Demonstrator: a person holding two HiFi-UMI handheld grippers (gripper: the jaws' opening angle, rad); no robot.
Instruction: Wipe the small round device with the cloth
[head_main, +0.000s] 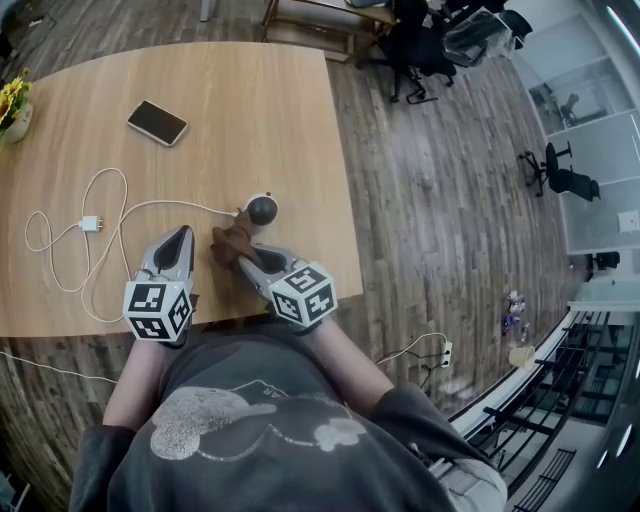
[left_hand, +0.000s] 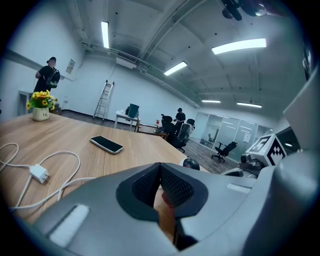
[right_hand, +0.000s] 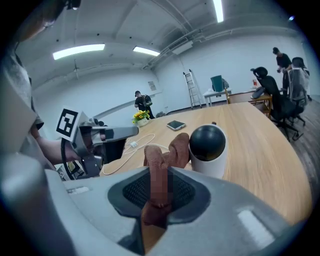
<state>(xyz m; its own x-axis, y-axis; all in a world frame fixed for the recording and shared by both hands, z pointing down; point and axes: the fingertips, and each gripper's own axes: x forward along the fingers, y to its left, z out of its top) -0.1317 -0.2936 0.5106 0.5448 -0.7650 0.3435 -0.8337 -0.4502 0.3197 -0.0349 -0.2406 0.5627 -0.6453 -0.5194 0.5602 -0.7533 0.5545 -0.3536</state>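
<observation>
The small round device (head_main: 262, 209), white with a black dome, stands near the right edge of the wooden table (head_main: 270, 110). My right gripper (head_main: 244, 262) is shut on a brown cloth (head_main: 230, 245), which bunches up just left of the device and touches its side. In the right gripper view the cloth (right_hand: 172, 150) rises from between the jaws beside the device (right_hand: 207, 142). My left gripper (head_main: 183, 233) rests over the table's near edge, left of the cloth. Its jaws are shut with nothing between them (left_hand: 160, 169). The device (left_hand: 190, 163) peeks over its jaws.
A white cable (head_main: 95, 225) with a plug loops across the table's left and runs to the device. A dark phone (head_main: 157, 122) lies farther back. A flower pot (head_main: 12, 105) stands at the far left corner. Office chairs (head_main: 415, 50) stand on the floor beyond.
</observation>
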